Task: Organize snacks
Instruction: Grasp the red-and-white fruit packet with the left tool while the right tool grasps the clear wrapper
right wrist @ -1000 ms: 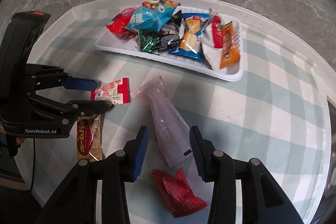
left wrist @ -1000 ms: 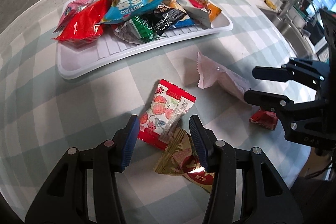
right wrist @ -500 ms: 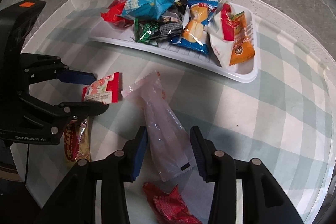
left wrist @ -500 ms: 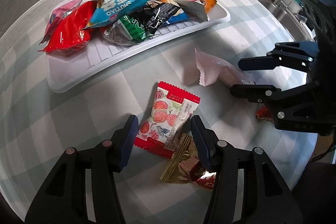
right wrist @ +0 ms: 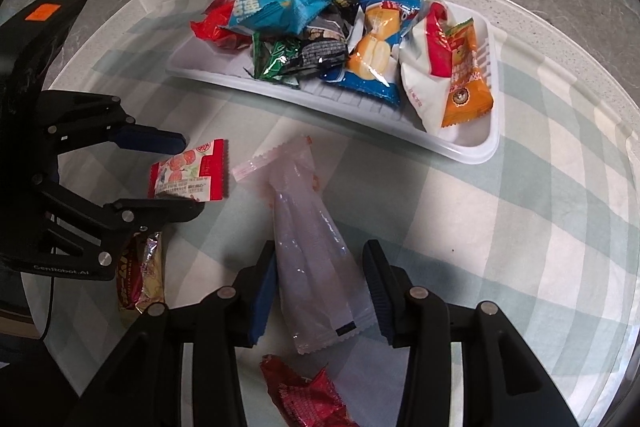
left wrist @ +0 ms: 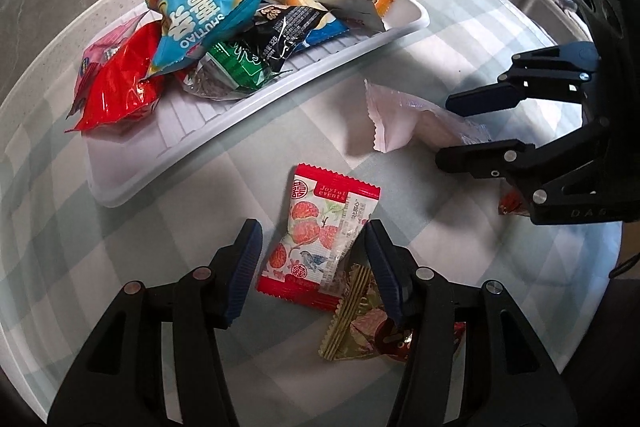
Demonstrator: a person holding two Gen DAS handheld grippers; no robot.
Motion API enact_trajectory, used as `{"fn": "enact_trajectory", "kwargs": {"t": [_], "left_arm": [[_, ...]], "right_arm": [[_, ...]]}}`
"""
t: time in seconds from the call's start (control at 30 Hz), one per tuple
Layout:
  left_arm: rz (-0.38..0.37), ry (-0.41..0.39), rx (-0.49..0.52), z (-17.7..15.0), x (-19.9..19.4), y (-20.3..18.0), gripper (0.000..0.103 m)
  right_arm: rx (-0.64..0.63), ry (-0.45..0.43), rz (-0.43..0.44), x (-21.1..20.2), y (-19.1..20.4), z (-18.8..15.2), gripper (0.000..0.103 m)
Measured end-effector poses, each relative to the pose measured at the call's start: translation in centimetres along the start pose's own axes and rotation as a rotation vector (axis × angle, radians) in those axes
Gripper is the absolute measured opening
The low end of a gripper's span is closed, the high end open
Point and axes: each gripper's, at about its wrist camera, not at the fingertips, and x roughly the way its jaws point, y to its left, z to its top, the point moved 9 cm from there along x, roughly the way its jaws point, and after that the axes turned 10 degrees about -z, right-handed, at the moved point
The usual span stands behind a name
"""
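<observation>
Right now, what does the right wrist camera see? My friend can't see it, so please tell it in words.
The right claw points down with its open fingers on either side of a long pale pink snack packet on a checked tablecloth. Behind is a white tray piled with snack bags; at left, the left claw straddles a red-and-white packet.

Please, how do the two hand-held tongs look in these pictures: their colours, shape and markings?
Both tongs are black linkage frames with silver rivets and two dark blue ribbed pads. The left tongs carry white "GenRobot.AI" lettering, an orange sticker on the body and a thin black cable, seen from the right wrist. The right tongs show a red sticker on top, seen from the left wrist.
</observation>
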Motion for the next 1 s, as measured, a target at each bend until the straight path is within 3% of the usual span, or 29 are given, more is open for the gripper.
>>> {"fn": "enact_trajectory", "kwargs": {"t": [0.23,0.37,0.4,0.47,0.6,1.0], "left_arm": [[0.006,0.008,0.043,-0.1,0.2,-0.2,0.051],[-0.003,0.002,0.056,-0.4,0.2,-0.5,0.05],[-0.003,0.001,0.057,-0.4,0.2,-0.5,0.048],[-0.001,-0.008,0.058,-0.6,0.0,-0.5,0.035],[-0.02,-0.032,0.02,-0.7,-0.4,-0.1,0.032],[-0.108,-0.127,-0.11,-0.6,-2.9,0.5,0.031]], "right_arm": [[0.005,0.003,0.025,-0.4,-0.6,-0.2,0.046],[0.013,0.008,0.039,-0.6,-1.3,-0.4,0.038],[0.014,0.009,0.046,-0.7,-1.4,-0.5,0.036],[0.03,0.004,0.062,-0.8,-1.8,-0.4,0.032],[0.065,-0.003,0.089,-1.2,-2.4,-0.4,0.028],[0.215,-0.037,0.195,-3.2,-4.0,0.2,0.027]]}}
